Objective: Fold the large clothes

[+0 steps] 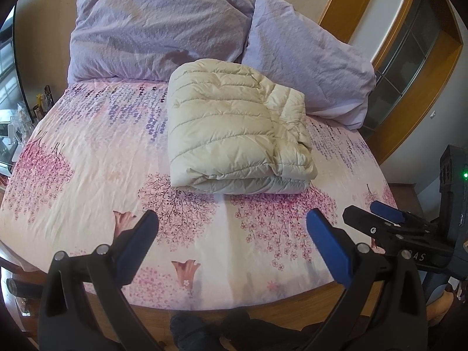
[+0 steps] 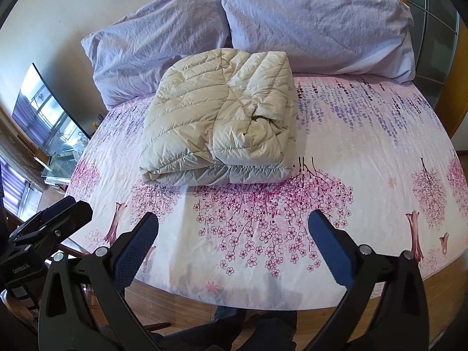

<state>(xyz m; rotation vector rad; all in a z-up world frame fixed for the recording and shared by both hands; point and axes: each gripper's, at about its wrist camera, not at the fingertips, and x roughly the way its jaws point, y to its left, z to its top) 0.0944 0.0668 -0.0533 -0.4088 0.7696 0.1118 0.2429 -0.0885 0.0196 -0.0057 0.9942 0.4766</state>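
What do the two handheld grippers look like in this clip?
Both match: the left gripper and right gripper have black plastic jaws held by silver rivets, lined with textured blue pads. The right unit's body shows white lettering and a green light.
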